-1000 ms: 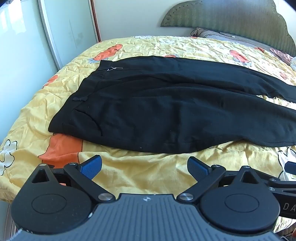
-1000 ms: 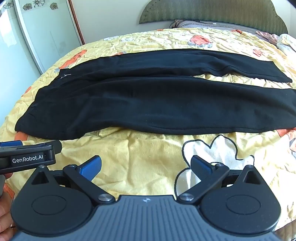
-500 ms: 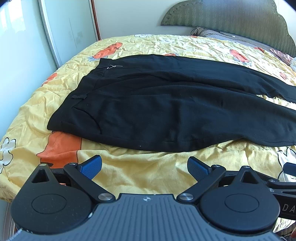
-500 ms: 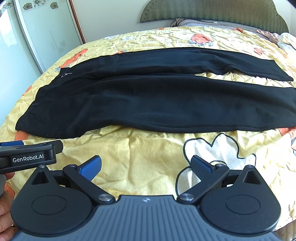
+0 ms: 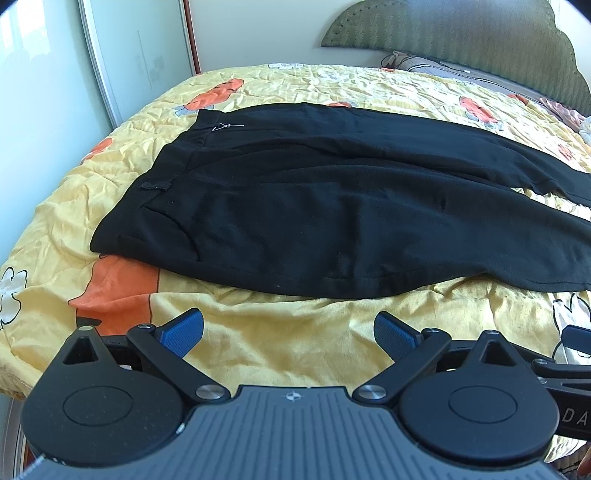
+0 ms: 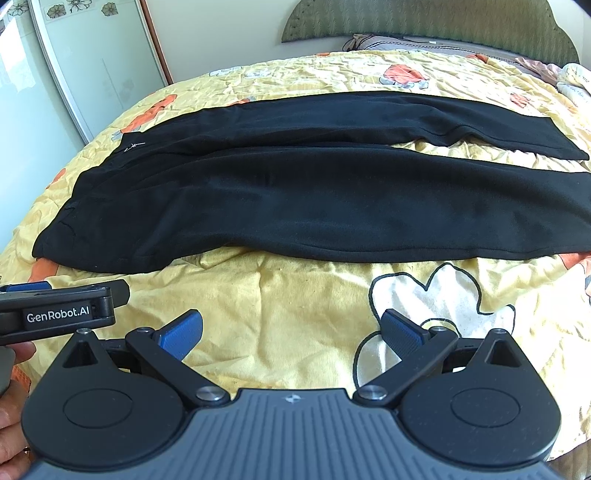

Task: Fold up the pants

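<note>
I hold my left gripper (image 5: 288,334) low over the near edge of the bed (image 5: 258,343), its jaws spread wide apart with nothing between them, the blue pads (image 5: 183,332) angled outward above wrinkled yellow bedspread (image 5: 48,221). Just beyond them the black pants (image 5: 332,214) lie flat across the bed, the waistband (image 5: 155,184) toward the left, both legs running off to the right. A small metal hook clasp (image 5: 227,126) glints at the far end of the waistband, and a belt loop (image 5: 155,185) sits nearer the middle of it. An orange patch (image 5: 118,288) printed on the bedspread shows just under the near corner of the waist. My right gripper (image 6: 291,330) hangs further along the same edge of the bed, its jaws likewise wide apart and empty, over a white flower print (image 6: 443,295) outlined in black. From this side I see the two legs (image 6: 369,210) lying side by side, the near one broad and close to me, the far one narrower, with a wedge of yellow cloth showing between them toward the cuffs at the right. Neither gripper touches the pants; a strip of bare bedspread separates each from the near hem. In the right view my left gripper's body sits at the left edge with "GenRobot.AI" lettering, and part of my hand (image 6: 11,424) shows below it. A green padded headboard (image 6: 443,18) rises behind the bed, pillows (image 6: 406,40) lie at its foot, and pale sliding doors (image 6: 92,62) stand at the left.
</note>
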Demonstrator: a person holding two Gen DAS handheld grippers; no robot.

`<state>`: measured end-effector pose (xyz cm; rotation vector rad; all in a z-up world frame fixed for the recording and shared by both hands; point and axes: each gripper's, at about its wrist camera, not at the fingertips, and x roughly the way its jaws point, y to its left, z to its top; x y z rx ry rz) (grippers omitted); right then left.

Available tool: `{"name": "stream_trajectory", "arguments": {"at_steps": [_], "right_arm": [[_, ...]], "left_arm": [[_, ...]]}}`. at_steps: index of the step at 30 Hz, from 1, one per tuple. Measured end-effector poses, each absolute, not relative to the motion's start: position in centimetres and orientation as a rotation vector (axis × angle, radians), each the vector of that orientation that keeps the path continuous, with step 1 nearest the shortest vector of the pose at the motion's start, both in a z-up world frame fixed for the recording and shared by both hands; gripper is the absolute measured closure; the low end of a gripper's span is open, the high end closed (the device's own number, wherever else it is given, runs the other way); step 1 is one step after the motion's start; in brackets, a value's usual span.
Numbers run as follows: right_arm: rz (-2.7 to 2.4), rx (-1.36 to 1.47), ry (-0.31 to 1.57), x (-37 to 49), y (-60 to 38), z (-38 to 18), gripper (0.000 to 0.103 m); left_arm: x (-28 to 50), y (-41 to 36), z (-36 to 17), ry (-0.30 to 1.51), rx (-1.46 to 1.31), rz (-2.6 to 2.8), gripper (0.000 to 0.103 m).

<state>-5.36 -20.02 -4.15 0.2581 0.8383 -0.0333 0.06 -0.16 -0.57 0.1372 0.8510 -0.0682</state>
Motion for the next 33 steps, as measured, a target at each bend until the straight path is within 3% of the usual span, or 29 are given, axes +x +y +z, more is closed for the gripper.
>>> {"name": "stream_trajectory", "arguments": {"at_steps": [33], "right_arm": [[-0.017, 0.261, 0.835, -5.59, -20.07, -4.13, 0.0]], "left_arm": [[0.34, -0.06, -0.99, 0.878, 0.144, -0.06, 0.003]]}}
